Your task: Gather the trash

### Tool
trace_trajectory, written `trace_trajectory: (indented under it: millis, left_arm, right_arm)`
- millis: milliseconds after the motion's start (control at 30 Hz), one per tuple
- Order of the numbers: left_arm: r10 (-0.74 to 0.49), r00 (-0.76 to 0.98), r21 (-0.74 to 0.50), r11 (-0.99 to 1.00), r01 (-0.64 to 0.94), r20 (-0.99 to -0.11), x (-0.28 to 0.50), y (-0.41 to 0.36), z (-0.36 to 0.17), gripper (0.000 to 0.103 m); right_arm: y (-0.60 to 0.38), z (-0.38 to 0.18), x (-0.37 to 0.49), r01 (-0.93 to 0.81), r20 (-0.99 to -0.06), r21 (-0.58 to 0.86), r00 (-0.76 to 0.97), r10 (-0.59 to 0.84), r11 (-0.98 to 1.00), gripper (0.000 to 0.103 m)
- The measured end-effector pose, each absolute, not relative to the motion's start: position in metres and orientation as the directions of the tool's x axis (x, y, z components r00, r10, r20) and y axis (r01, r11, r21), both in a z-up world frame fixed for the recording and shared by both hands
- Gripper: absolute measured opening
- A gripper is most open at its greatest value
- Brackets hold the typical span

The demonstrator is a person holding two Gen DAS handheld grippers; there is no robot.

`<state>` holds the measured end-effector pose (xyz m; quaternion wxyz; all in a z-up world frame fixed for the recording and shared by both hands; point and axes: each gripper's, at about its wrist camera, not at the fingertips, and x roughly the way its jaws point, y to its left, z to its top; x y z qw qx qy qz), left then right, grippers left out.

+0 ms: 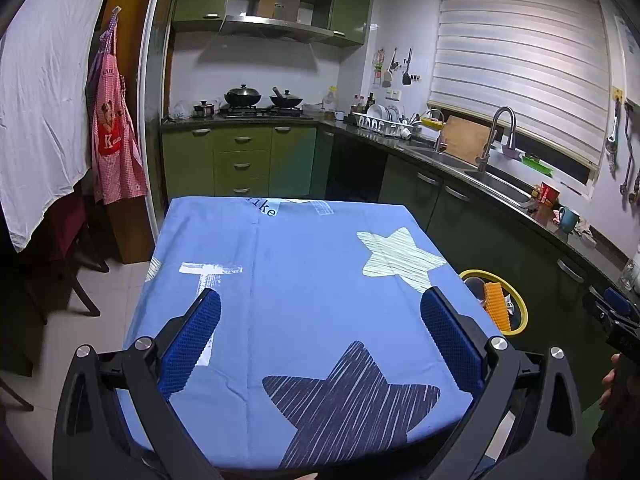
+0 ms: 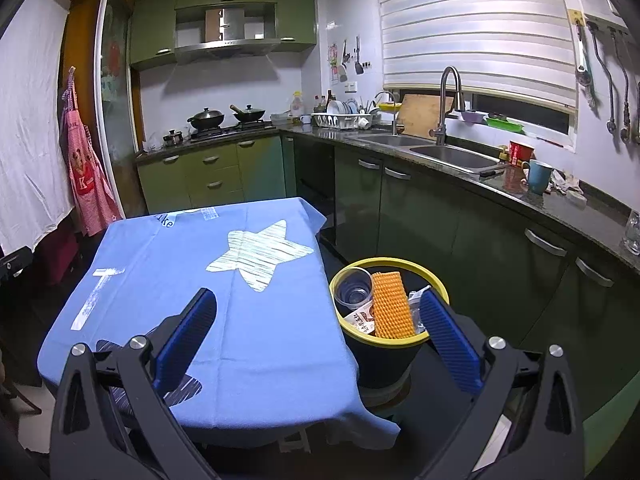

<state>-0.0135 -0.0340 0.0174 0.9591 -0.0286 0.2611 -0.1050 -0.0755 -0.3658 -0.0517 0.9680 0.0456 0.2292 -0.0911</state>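
We held the left gripper (image 1: 320,332) low over the near edge of the surface (image 1: 304,256), its blue pads spread wide with nothing between them. The right gripper (image 2: 318,328) was likewise wide open and empty, poised off the surface's right edge, its right pad overlapping the bin (image 2: 390,344) in that view.

The trash sat in that yellow-rimmed black bin, on the floor just beside the surface's right edge: a clear plastic cup (image 2: 354,288) lying against the rim, an orange ribbed piece (image 2: 392,306) standing on end, and a printed wrapper (image 2: 362,316) beneath them. The blue star-patterned cloth covering the surface showed nothing left on it in either view.

We judged the collecting essentially finished, this moment being the pause after the last drop. Any next move would call only for a check of the surface's far corners and the floor around, parts of which our grippers hid.

Around us, the dark cabinets (image 2: 460,232) stood near the bin on its far side, leaving a narrow lane. The overhanging cloth corner (image 2: 372,416) draped close to the bin's base, and could snag a low reach.
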Motion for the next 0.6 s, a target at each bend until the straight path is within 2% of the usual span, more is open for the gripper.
trace_trajectory:
  millis: [600]
  left_arm:
    - [-0.217,0.843,-0.105,0.976,0.19,-0.493,-0.0154,-0.0384,0.0192,0.098]
  right_arm:
    - [-0.3685,-0.0523,-0.0777,0.207,-0.448,0.057,0.879,-0.16,0.977,0.097]
